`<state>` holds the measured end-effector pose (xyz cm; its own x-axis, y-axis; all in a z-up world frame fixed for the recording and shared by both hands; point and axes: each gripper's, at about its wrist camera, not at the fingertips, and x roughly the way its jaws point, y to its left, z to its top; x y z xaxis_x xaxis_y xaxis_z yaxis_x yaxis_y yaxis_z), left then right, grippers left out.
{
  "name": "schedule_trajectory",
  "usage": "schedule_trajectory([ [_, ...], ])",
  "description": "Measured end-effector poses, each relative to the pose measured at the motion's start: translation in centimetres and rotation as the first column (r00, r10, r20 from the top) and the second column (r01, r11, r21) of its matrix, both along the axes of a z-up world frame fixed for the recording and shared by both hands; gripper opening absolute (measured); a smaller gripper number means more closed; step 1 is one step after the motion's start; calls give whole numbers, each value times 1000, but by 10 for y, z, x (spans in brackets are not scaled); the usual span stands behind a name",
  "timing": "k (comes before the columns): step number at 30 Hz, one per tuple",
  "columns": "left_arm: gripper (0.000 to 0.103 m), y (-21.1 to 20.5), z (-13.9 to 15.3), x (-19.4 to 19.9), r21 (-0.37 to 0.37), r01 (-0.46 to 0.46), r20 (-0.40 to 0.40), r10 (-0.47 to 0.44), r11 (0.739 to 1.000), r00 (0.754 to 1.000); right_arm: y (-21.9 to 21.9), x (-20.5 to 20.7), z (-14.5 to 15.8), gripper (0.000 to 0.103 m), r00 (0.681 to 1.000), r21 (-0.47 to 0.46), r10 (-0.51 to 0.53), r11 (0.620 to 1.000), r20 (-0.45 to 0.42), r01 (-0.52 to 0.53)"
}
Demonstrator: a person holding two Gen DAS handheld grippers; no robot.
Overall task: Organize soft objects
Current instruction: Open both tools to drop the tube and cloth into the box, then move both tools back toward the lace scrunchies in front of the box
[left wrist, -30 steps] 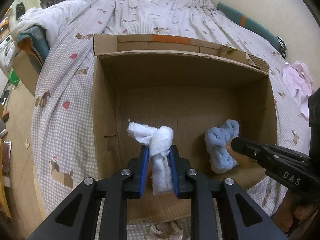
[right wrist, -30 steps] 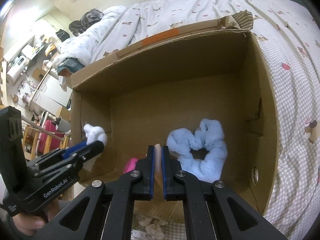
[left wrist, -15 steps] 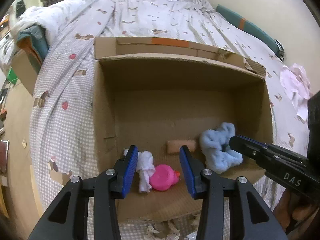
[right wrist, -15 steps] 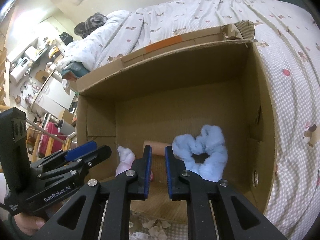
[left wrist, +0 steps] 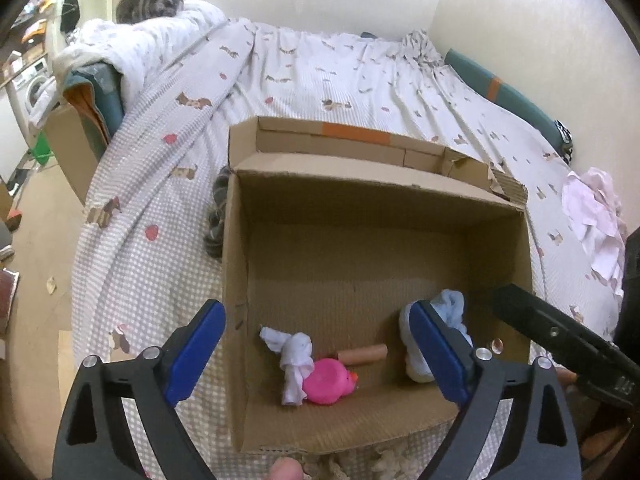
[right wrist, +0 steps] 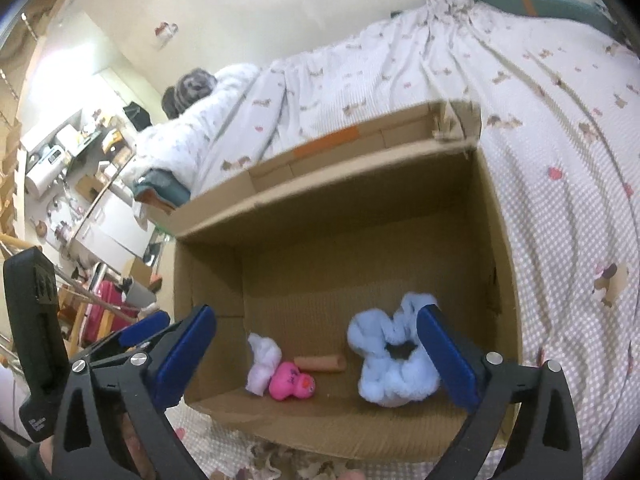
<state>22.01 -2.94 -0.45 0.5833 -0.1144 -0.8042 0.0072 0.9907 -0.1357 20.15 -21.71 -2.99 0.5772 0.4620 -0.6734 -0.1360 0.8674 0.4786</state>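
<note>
**Both grippers let go, soft items settle in the box**

A second ago the left gripper [left wrist: 324, 344] pinched the white cloth [left wrist: 294, 354] and the right gripper [right wrist: 318, 354] was closed beside the blue scrunchie [right wrist: 394, 364]; now both have pulled back and upward, jaws spread wide and holding nothing. The cloth lies on the floor of the cardboard box [left wrist: 236, 280], touching the pink toy duck [left wrist: 328, 380], with a tan cylinder [left wrist: 364, 354] just behind them. The scrunchie rests near the right wall, apart from the others.

The likeliest trouble is at the near rim: both grippers hover just above the box's front edge, and a low reach back in could catch a spread finger on the cardboard and shove the light box across the bedspread [left wrist: 160, 200]. The duck and cloth lie so close that a grab for one may drag the other. A striped grey item [left wrist: 216, 224] sits wedged against the box's outer left wall, where the wall blocks a side approach. A pink garment [left wrist: 592, 220] lies well off to the right.

Open room is above the box, and its middle and back floor are bare; the left gripper's tool body crowds the right wrist view's left side.
</note>
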Motion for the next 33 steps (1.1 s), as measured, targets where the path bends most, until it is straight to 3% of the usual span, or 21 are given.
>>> schedule_trajectory([
  [5, 92, 1, 6, -5, 28, -17, 24, 16, 999, 1000, 0, -4, 9, 103, 998, -23, -14, 1000, 62, 15],
  [11, 92, 7, 14, -21, 44, -43, 28, 42, 998, 999, -3, -11, 14, 103, 996, -30, -38, 999, 75, 41],
  [16, 92, 9, 19, -36, 69, -54, 36, 51, 996, 998, -9, -32, 27, 103, 986, -34, -112, 993, 124, 117],
  [25, 92, 13, 17, -72, 62, -64, -2, 64, 996, 998, -4, -68, 31, 103, 989, -176, -142, 973, 50, 148],
  [33, 93, 31, 17, -102, 37, -109, -13, 109, 993, 994, -10, -99, 39, 103, 972, -191, -229, 953, 56, 236],
])
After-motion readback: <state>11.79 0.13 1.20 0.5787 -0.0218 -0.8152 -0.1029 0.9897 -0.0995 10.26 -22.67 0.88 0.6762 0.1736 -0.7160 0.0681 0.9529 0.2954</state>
